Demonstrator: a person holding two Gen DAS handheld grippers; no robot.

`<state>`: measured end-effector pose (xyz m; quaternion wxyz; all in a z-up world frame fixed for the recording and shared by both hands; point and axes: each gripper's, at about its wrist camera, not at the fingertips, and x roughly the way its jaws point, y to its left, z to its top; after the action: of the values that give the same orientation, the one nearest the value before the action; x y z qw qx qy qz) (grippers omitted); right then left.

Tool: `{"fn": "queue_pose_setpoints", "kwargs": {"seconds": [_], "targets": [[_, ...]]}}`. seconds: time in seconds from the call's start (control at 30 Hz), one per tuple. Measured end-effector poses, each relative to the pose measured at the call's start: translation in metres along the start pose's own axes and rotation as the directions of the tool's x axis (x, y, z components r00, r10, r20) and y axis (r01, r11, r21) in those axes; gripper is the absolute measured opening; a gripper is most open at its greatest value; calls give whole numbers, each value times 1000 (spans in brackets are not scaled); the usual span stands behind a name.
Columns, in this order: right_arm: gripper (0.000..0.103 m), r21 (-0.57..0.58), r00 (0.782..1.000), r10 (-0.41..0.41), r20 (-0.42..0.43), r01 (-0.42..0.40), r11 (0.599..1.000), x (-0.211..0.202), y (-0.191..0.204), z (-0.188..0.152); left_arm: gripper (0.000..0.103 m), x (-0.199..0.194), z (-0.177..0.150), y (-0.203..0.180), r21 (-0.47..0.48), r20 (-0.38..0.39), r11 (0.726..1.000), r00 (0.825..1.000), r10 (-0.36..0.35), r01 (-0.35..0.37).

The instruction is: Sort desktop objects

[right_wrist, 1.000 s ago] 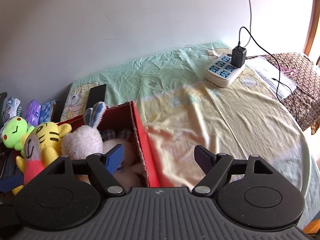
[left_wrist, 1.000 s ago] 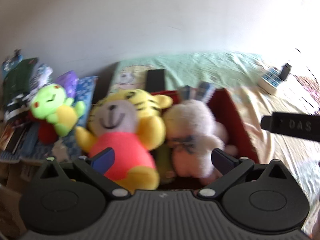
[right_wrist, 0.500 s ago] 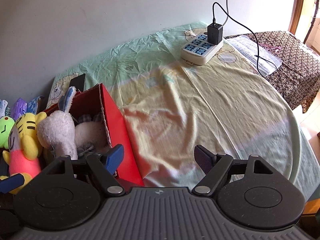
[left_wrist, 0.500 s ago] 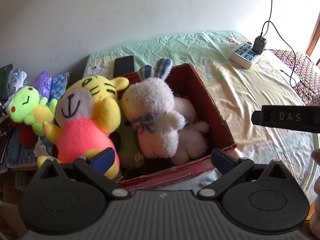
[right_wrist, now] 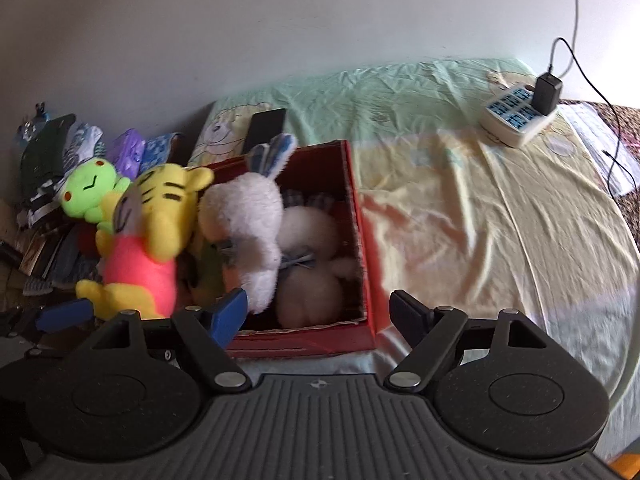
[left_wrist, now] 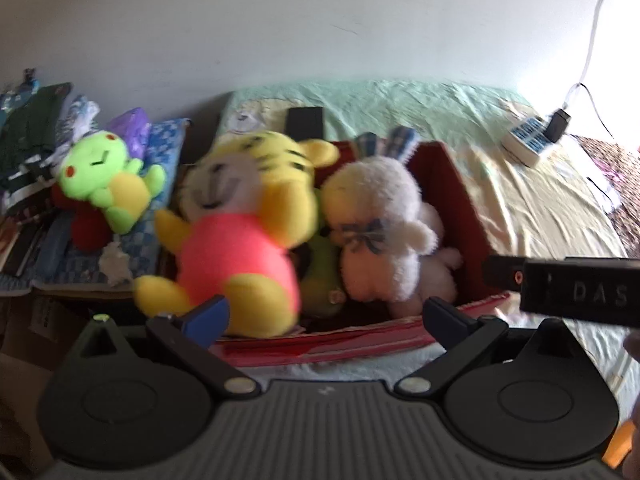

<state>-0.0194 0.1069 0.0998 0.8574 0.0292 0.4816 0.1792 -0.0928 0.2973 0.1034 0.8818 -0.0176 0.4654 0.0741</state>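
An open red cardboard box [right_wrist: 305, 345] sits on the sheet-covered table and holds soft toys. A yellow tiger in a pink shirt [right_wrist: 156, 236] leans out over its left side. Beside it are a white bunny with striped ears [right_wrist: 248, 224] and a second white plush [right_wrist: 316, 268]. A green frog plush [right_wrist: 88, 192] lies outside, to the left. My right gripper [right_wrist: 318, 308] hangs open just before the box's near wall, nothing between its fingers. In the left wrist view the tiger [left_wrist: 236, 240] and bunny [left_wrist: 380, 232] fill the box [left_wrist: 452, 200]. My left gripper [left_wrist: 324, 314] is open and empty.
A white power strip with a black charger [right_wrist: 516, 116] lies at the far right, its cable running up the wall. A black phone [right_wrist: 266, 128] lies behind the box. Stacked books and cloths [right_wrist: 44, 168] crowd the left. The right gripper's black body [left_wrist: 580, 292] juts in at the right.
Both views have swung back to the left, so the box now sits centred in the right wrist view. The left wrist view is blurred. Both grippers' jaws stay wide and the toys have not shifted.
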Motion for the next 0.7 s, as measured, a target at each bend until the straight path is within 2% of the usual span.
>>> {"fn": "queue_pose_setpoints", "kwargs": {"seconds": [0.27, 0.37, 0.53, 0.7], "targets": [[81, -116, 994, 108, -32, -111, 987, 5, 11, 12, 102, -1, -6, 25, -106, 5, 989, 994, 109, -108], [81, -154, 994, 105, -2, -104, 983, 3, 7, 13, 102, 1, -6, 22, -115, 19, 988, 994, 110, -107], [81, -212, 995, 80, 54, -67, 975, -4, -8, 11, 102, 8, -7, -4, -66, 28, 992, 994, 106, -104], [81, -239, 991, 113, 66, -94, 967, -4, -22, 4, 102, 14, -9, -27, -5, 27, 996, 996, 87, -86]]}}
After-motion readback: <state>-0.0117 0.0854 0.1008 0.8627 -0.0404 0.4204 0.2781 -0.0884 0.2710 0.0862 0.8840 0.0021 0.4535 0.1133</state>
